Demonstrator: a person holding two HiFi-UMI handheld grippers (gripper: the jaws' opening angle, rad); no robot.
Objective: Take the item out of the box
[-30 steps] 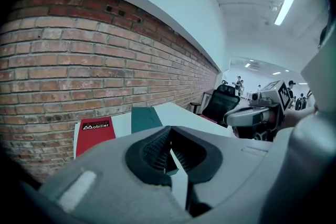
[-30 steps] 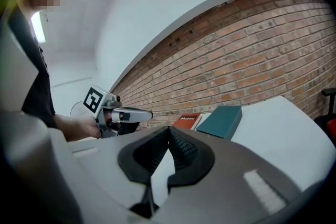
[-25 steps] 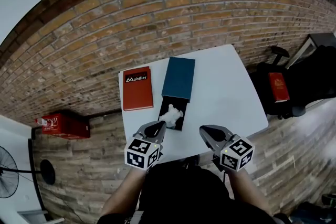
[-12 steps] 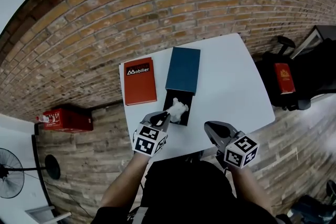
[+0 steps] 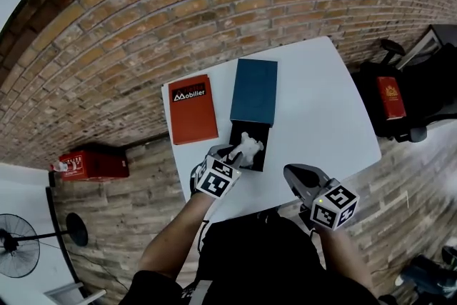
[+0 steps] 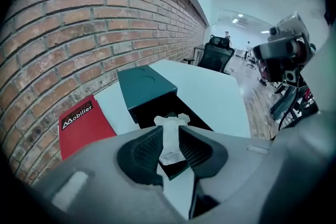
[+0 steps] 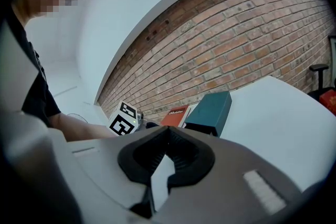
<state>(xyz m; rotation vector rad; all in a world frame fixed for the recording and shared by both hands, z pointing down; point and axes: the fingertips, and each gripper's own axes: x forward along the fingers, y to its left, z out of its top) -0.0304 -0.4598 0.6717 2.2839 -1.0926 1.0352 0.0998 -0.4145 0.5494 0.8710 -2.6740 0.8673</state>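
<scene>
A white crumpled item (image 5: 248, 146) (likely light, soft, papery) sits in the black tray (image 5: 258, 158) pulled out of the teal box (image 5: 254, 89) on the table (image 5: 314, 111). The left claw (image 6: 169, 134), its jaws just opening, straddles the item's narrow middle, a sensible place for a gentle pinch. The right claw (image 7: 167, 131) is clenched, empty.

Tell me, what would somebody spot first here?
The left gripper, jaws just opening, reaches down with the white item showing between them, in a black tray slid out of the teal box. A red box lies left of that on the white table.
</scene>
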